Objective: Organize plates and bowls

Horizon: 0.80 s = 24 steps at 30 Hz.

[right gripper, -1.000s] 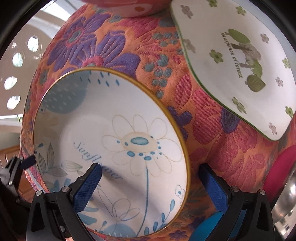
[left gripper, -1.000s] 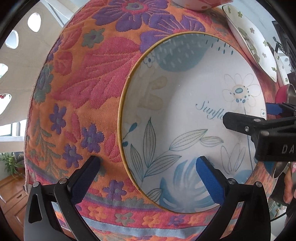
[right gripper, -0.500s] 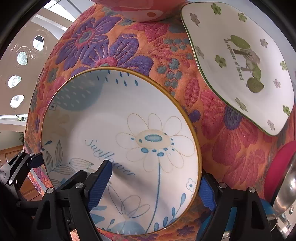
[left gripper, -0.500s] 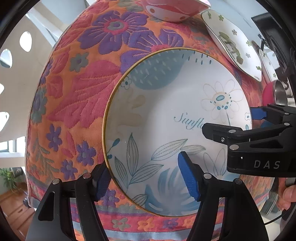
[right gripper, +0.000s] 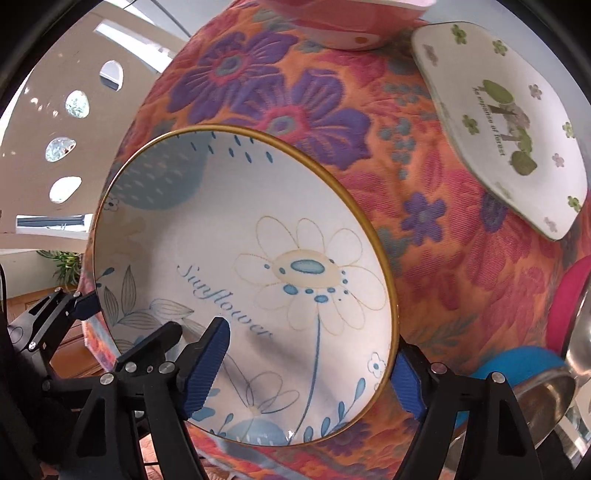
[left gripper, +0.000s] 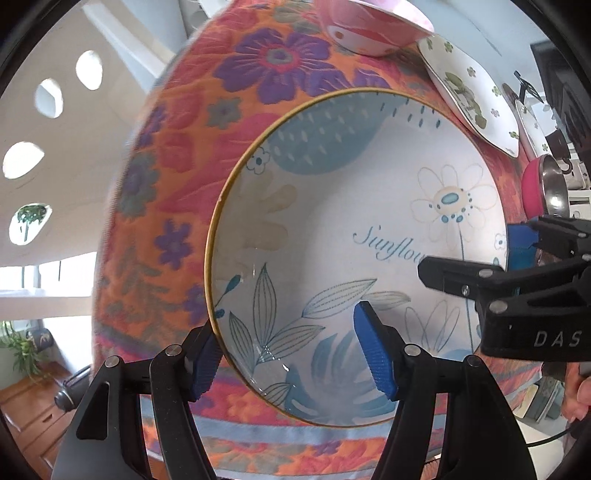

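Note:
A large white bowl with a gold rim, blue leaves and the word "Sunflower" [left gripper: 354, 206] [right gripper: 229, 258] sits on a floral orange tablecloth [left gripper: 177, 177]. My left gripper [left gripper: 291, 354] is shut on the bowl's near left rim, one pad outside, one inside. My right gripper [right gripper: 306, 373] is shut on the bowl's near right rim, likewise straddling it. Each gripper shows in the other's view. A white plate with green flowers [right gripper: 506, 122] [left gripper: 472, 96] lies to the right. A pink bowl [left gripper: 369, 26] [right gripper: 347, 22] stands behind.
A steel bowl with a pink outside [left gripper: 546, 184] [right gripper: 569, 302] and a blue-sided steel bowl [right gripper: 524, 376] stand at the table's right. The table's left edge drops to a wooden floor with a plant [left gripper: 22, 350].
Both grippers have moved in and closed over the sunflower bowl's rim. The bowl now sits a little tilted and closer in both views.

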Each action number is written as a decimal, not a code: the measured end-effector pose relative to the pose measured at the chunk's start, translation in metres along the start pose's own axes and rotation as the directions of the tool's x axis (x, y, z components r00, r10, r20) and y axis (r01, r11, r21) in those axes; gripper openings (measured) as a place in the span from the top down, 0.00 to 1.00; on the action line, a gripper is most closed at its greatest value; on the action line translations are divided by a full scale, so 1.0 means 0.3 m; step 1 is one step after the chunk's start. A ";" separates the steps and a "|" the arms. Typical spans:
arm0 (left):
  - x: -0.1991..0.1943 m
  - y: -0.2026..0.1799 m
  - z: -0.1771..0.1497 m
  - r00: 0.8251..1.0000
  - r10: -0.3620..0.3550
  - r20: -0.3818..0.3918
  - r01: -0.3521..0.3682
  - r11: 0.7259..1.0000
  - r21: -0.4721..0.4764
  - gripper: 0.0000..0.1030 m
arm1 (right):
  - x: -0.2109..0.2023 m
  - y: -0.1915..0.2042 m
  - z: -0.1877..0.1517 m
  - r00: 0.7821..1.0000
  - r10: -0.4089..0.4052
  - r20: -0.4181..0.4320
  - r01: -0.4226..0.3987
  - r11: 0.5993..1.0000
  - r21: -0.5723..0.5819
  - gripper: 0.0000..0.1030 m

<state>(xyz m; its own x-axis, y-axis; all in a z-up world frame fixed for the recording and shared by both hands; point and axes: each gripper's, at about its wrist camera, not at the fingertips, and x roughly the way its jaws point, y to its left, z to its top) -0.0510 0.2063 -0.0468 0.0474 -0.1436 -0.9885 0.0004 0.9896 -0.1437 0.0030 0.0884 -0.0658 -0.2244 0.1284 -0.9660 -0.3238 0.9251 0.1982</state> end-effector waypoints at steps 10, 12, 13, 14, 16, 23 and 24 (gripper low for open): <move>-0.048 0.176 -0.098 1.000 0.014 0.001 -0.014 0.999 -0.031 0.38 | 0.000 0.184 -0.027 0.999 0.030 -0.022 -0.030 0.999 0.012 0.23; -0.052 0.198 -0.113 1.000 0.014 -0.001 -0.014 1.000 -0.025 0.38 | 0.002 0.201 -0.023 0.999 0.030 -0.021 -0.029 0.999 0.016 0.23; -0.053 0.210 -0.121 1.000 0.015 -0.002 -0.015 1.000 -0.018 0.38 | 0.017 0.221 -0.022 0.999 0.027 -0.020 -0.027 0.999 0.025 0.23; -0.052 0.220 -0.128 1.000 0.016 -0.006 -0.016 1.000 -0.008 0.38 | 0.031 0.225 -0.023 0.999 0.026 -0.021 -0.025 0.999 0.034 0.23; -0.051 0.238 -0.141 1.000 0.017 -0.012 -0.017 1.000 0.012 0.38 | 0.081 0.184 -0.025 1.000 0.023 -0.021 -0.022 0.998 0.061 0.23; -0.014 0.208 -0.135 1.000 -0.007 -0.020 0.008 0.997 0.083 0.38 | 0.102 0.127 -0.073 1.000 0.024 0.008 -0.025 0.981 0.192 0.23; -0.015 0.199 -0.133 1.000 -0.010 -0.013 0.012 0.995 0.099 0.38 | 0.102 0.116 -0.069 1.000 0.023 0.011 -0.025 0.977 0.210 0.23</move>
<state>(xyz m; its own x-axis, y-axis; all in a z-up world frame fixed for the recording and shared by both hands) -0.0912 0.2657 -0.0529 0.0346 -0.1539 -0.9875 0.1001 0.9836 -0.1498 -0.0342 0.1172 -0.0850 -0.2213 0.1538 -0.9630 -0.1178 0.9760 0.1829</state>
